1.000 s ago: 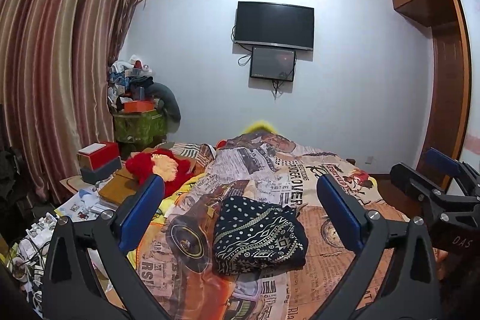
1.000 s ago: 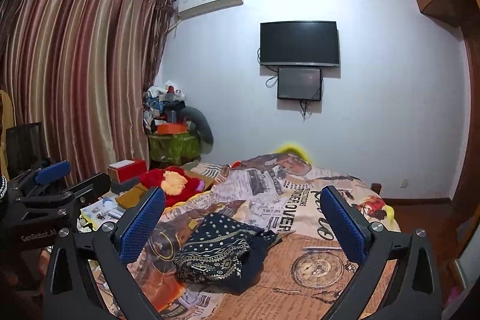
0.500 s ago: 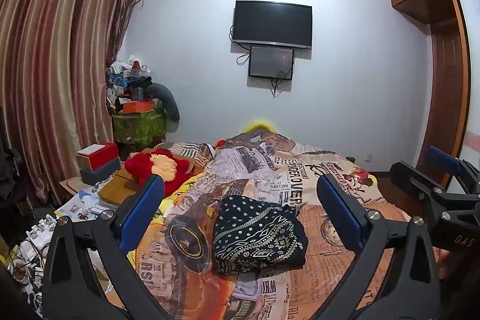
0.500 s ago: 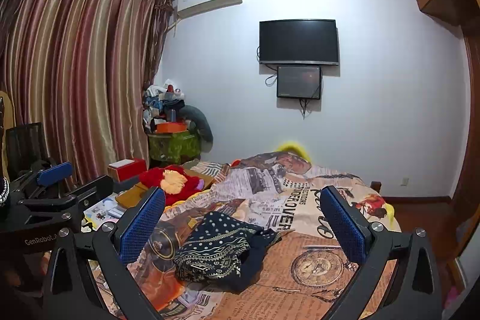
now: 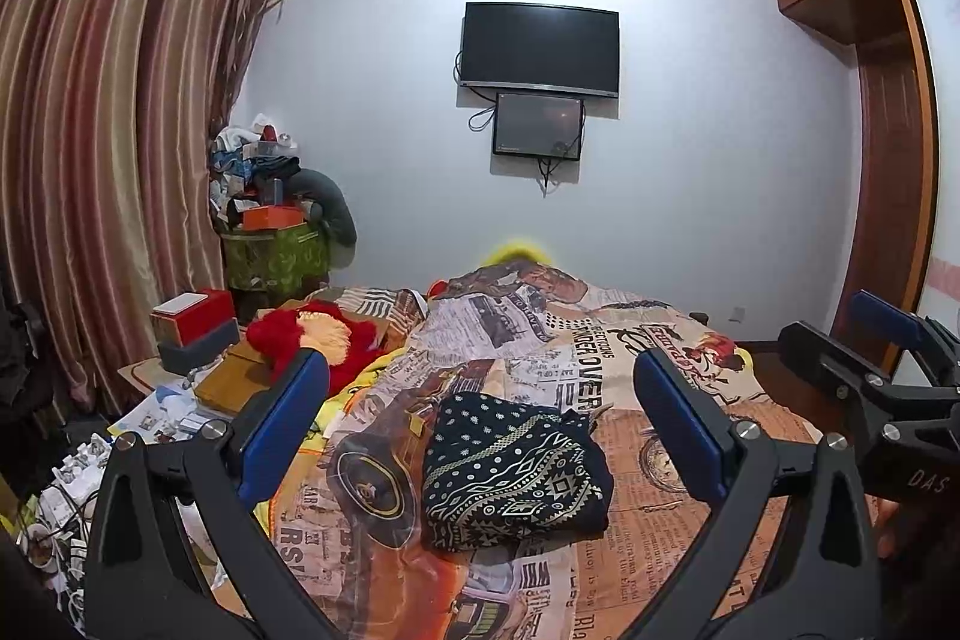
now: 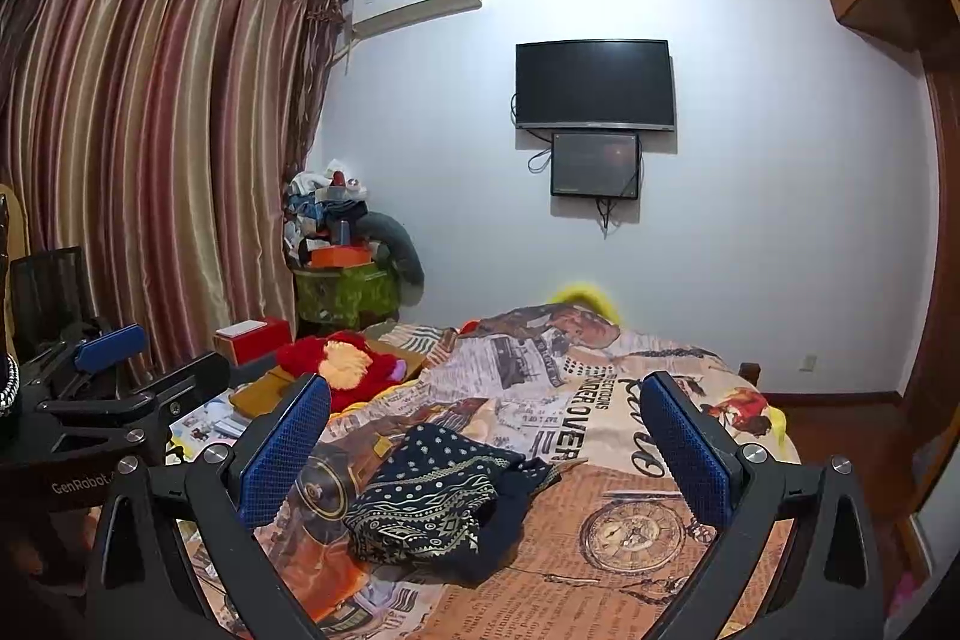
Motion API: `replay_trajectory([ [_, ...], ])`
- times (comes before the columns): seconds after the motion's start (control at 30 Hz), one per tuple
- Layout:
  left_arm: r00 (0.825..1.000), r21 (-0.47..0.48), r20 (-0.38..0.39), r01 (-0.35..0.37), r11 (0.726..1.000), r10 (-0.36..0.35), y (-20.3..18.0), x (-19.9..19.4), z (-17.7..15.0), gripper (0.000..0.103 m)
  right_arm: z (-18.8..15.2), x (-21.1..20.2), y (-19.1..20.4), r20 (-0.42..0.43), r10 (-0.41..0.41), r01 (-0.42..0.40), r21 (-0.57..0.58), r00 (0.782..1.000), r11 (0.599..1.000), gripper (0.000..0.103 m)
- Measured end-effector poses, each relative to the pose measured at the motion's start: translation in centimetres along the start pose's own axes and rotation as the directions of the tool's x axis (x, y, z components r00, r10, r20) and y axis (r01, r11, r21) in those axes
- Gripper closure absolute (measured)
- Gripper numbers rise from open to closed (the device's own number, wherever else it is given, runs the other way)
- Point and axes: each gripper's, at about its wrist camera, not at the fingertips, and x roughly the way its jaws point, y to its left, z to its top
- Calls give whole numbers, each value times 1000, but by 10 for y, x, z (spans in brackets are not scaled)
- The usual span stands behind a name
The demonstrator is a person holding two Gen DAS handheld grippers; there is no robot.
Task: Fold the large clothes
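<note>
A dark navy garment with white dots and zigzag bands (image 5: 510, 466) lies folded in a compact pile on the newspaper-print bedspread (image 5: 600, 340). It also shows in the right wrist view (image 6: 432, 502), with one loose edge to the right. My left gripper (image 5: 480, 430) is open and empty, held above the bed in front of the garment. My right gripper (image 6: 486, 454) is open and empty too, beside the left one. The right gripper shows at the right edge of the left wrist view (image 5: 870, 358), and the left gripper at the left edge of the right wrist view (image 6: 108, 382).
A red plush toy (image 5: 312, 340) and boxes (image 5: 192, 322) lie left of the bed. A cluttered green bin (image 5: 276, 256) stands by striped curtains (image 5: 108, 160). A TV (image 5: 540, 46) hangs on the far wall. A wooden wardrobe (image 5: 888, 160) is at right.
Both grippers have shifted slightly, with the view tilting a little. The garment has not moved and both grippers stay open.
</note>
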Motion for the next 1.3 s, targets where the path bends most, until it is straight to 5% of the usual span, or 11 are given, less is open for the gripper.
replay_trajectory([
  [1.3,996,40,-10,94,995,-94,15,11,3,1,1,-3,0,4,-8,8,7,1000,1000,0],
])
